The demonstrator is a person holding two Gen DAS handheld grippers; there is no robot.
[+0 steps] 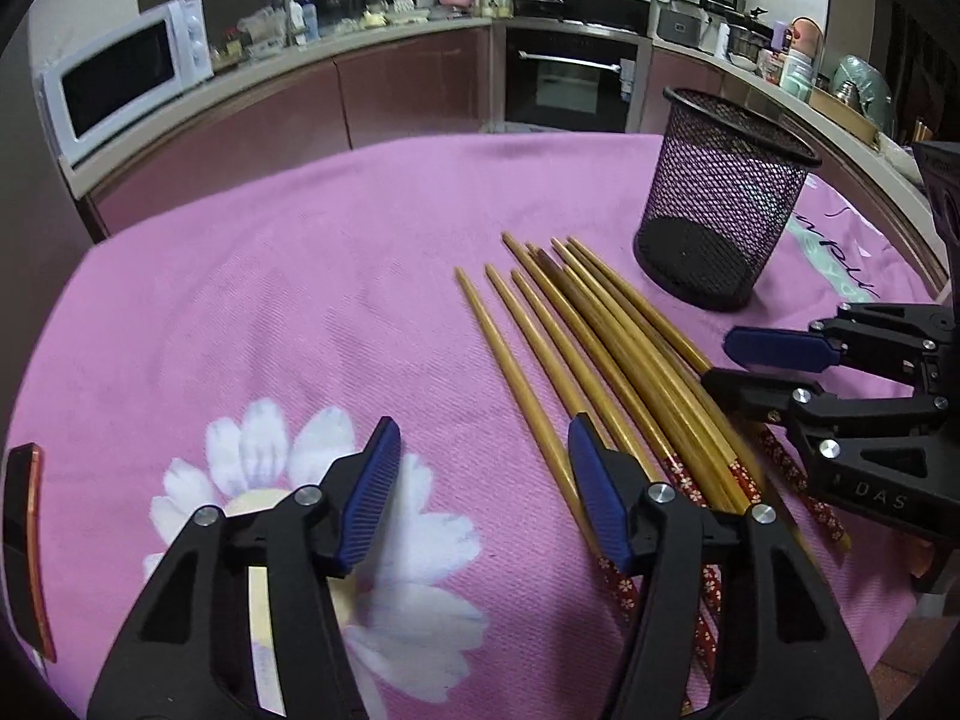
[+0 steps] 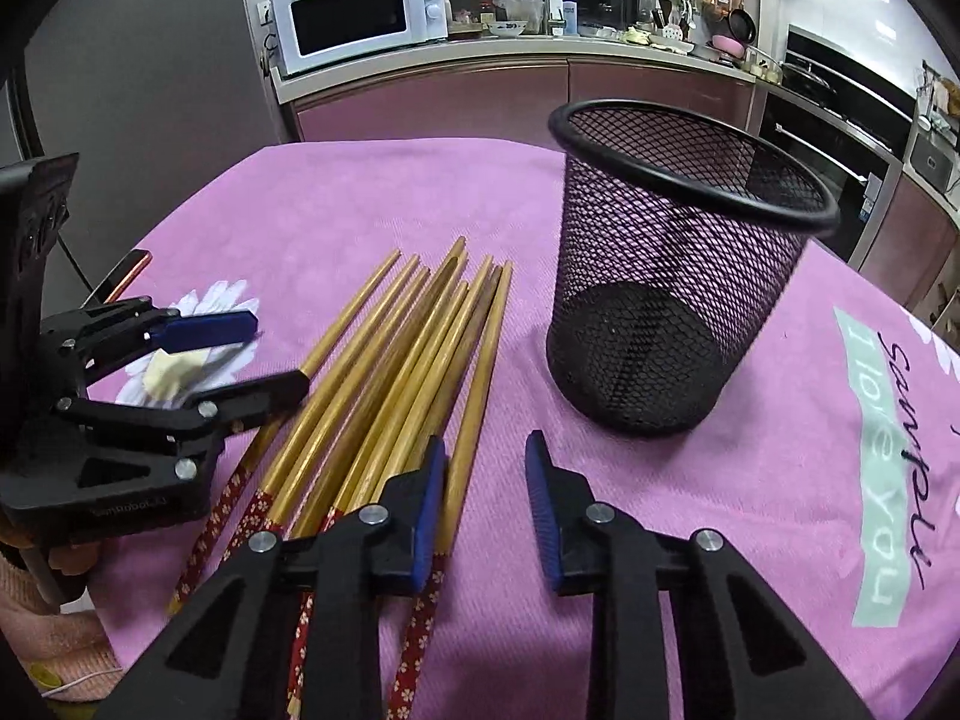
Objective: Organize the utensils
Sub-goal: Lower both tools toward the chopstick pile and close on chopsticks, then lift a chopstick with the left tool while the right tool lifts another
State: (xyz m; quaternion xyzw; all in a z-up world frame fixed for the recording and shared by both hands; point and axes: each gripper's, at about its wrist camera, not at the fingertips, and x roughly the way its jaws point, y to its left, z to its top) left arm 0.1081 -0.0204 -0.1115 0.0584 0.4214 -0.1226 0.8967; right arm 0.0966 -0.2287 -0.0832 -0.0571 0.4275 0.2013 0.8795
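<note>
Bamboo chopsticks with red floral ends lie beside an upright black mesh cup on pink cloth; left gripper and right gripper spread, empty.

Your left gripper stands with its jaws apart over bare pink cloth; that stretch to its left and ahead lies open to you. The fanned chopsticks lie against its right finger and bar a sideways pass. Your right gripper, jaws apart, has open cloth between its fingers. Ahead of it the upright mesh pen cup blocks the way, just beside the chopstick tips.
</note>
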